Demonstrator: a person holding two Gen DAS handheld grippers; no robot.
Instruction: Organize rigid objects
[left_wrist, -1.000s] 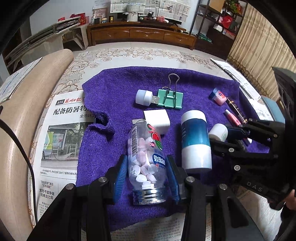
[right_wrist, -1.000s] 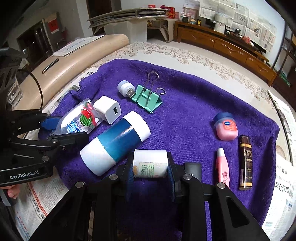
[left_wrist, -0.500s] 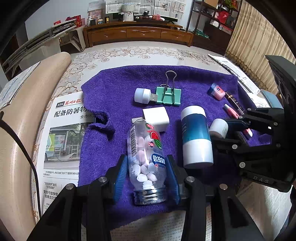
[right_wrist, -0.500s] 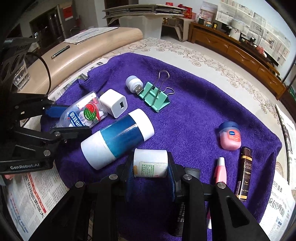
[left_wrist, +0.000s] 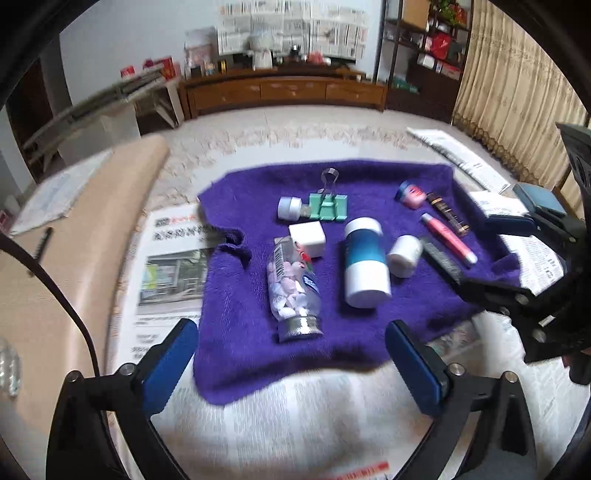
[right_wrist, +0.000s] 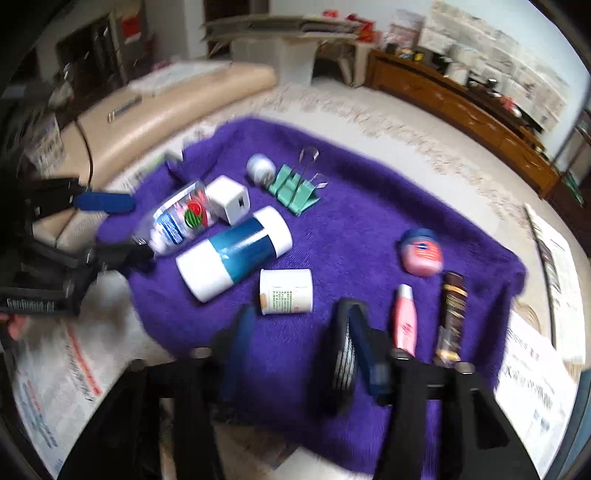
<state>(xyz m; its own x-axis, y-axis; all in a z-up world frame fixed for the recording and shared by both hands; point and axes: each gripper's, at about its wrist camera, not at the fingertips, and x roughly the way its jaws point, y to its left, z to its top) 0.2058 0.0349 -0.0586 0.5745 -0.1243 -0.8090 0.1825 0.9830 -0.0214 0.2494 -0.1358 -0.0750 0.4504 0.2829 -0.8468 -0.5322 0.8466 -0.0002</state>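
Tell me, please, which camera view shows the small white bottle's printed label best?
The right wrist view: the small white bottle lies side-on there, its label facing the camera. The left wrist view shows mainly its plain white end, so no print is readable.

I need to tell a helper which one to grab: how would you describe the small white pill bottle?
On the purple towel, find the large blue-and-white cylinder lying on its side. The small white bottle lies just beside it, the only all-white one with a green-printed label.

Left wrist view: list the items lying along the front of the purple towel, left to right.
Candy bottle → blue and white canister → small white jar → pink tube.
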